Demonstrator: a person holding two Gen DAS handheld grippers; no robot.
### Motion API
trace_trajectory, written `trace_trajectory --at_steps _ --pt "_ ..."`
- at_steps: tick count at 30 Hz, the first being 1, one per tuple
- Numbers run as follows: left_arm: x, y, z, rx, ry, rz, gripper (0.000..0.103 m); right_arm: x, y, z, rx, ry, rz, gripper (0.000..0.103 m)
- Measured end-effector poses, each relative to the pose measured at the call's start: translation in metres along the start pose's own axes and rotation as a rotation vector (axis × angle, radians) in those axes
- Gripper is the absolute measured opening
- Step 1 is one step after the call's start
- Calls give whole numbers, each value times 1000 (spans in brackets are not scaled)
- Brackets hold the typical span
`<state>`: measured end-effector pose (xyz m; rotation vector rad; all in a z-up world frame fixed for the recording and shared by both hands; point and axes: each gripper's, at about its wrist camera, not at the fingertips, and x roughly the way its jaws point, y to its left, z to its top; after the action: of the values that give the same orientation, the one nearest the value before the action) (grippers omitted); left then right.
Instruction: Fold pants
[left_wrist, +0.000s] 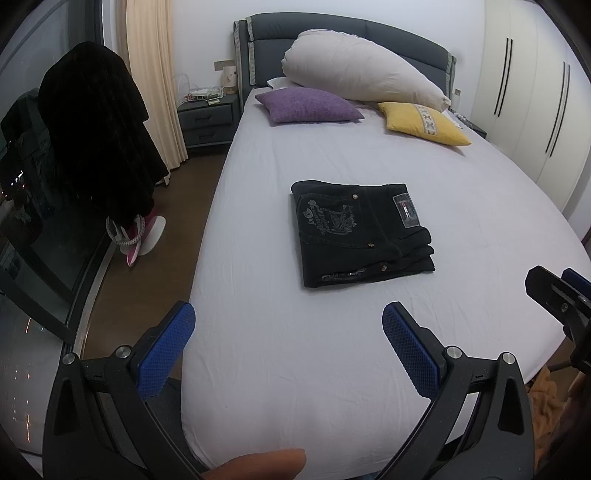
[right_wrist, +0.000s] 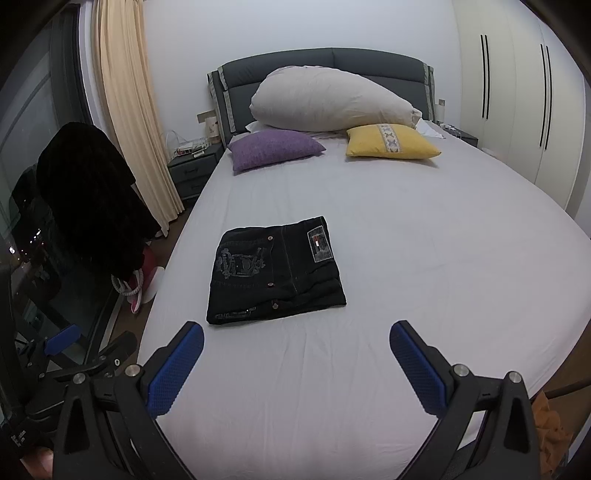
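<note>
The left gripper is held above the near end of the bed, its blue-padded fingers spread wide with nothing between them. The right gripper is likewise held wide apart and empty over the near part of the sheet; its black frame is also seen at the right edge of the left wrist view, while the left gripper is seen at the lower left of the right wrist view.

Beyond both grippers, well apart from them, the black pants are found folded into a compact rectangle, lying flat near the middle of the bed. On the upper layer a pale embroidered crest with lettering is seen, but the words cannot be read. A rectangular patch label with a small red, white and dark flag mark is sewn near the waistband; its text is too small to be made out. Metal rivets are visible along the pocket seams.

At the headboard end a purple cushion, a yellow cushion with a patterned strip, and a large cream pillow are placed.
</note>
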<state>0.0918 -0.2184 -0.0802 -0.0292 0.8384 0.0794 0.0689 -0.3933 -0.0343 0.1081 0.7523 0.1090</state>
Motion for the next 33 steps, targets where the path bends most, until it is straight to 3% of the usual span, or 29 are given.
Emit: trace_trajectory --at_steps 33 --pt "1 1 -1 -2 4 2 103 2 1 -5 -1 8 2 103"
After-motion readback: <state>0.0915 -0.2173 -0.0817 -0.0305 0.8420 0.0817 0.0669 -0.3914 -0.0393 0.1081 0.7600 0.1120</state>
